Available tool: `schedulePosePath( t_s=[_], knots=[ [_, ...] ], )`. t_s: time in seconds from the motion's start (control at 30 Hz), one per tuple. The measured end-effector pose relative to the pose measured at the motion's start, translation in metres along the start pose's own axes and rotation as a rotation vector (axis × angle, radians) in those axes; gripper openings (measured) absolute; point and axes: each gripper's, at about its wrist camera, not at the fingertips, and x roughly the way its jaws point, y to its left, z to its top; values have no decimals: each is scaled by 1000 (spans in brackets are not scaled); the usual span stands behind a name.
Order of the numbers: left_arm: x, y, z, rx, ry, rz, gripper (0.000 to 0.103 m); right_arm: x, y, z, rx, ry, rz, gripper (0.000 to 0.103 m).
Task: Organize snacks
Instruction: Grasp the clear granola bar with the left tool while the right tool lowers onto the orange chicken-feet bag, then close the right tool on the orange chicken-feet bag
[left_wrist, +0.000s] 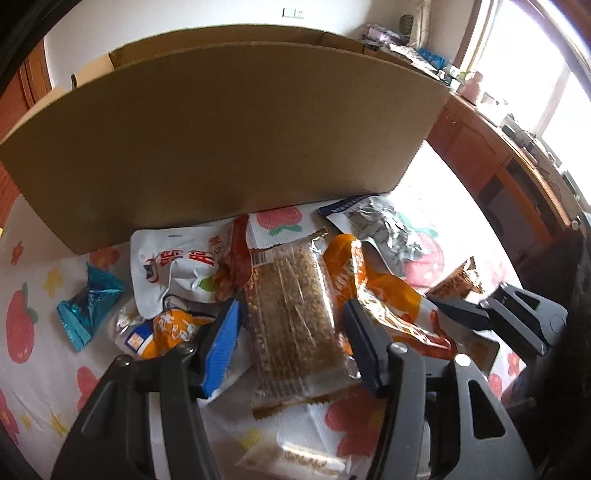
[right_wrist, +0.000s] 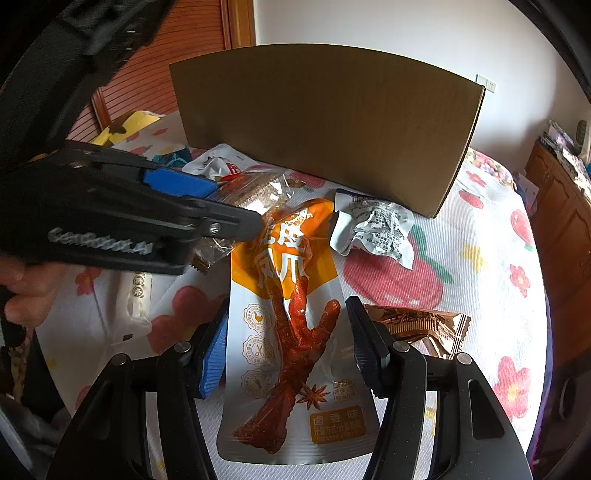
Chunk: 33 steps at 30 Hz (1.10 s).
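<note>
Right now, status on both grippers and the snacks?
Left gripper open over sesame bar. Right gripper open, straddling chicken-feet pouch. Cardboard box behind, unobstructed.

Snack packets (left_wrist: 291, 314) heaped flat on flowered cloth before upright cardboard box (left_wrist: 229, 147); orange chicken-foot pouch (right_wrist: 291, 332) nearest.

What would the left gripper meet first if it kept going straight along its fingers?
Probably the clear sesame bar pack, which lies between the open left gripper fingers, over other snacks. Depth is hard to judge.

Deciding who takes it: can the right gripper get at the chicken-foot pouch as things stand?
Probably yes. The right gripper already straddles the chicken-foot pouch, jaws open, nothing lying on that end; the left gripper is over its far end.
</note>
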Motion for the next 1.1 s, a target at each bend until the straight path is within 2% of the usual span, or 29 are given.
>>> schedulePosePath(
  t_s=[0.23, 0.27, 0.37, 0.5, 0.9, 1.1],
  knots=[
    [4, 9, 6, -20, 10, -23, 59, 0, -1, 0, 3, 1, -2, 62],
    [4, 10, 5, -15, 8, -28, 53, 1, -1, 0, 3, 1, -2, 62],
    [1, 11, -1, -2, -4, -33, 45, 0, -1, 1, 3, 1, -2, 62],
    [-12, 13, -12, 4, -21, -46, 42, 1, -1, 1, 5, 2, -4, 62],
    [-65, 27, -35, -3, -140, -85, 42, 0, 0, 2, 5, 5, -2, 62],
    [-86, 29, -38, 9, -207, -70, 42, -1, -1, 2, 3, 13, 2, 62]
  ],
)
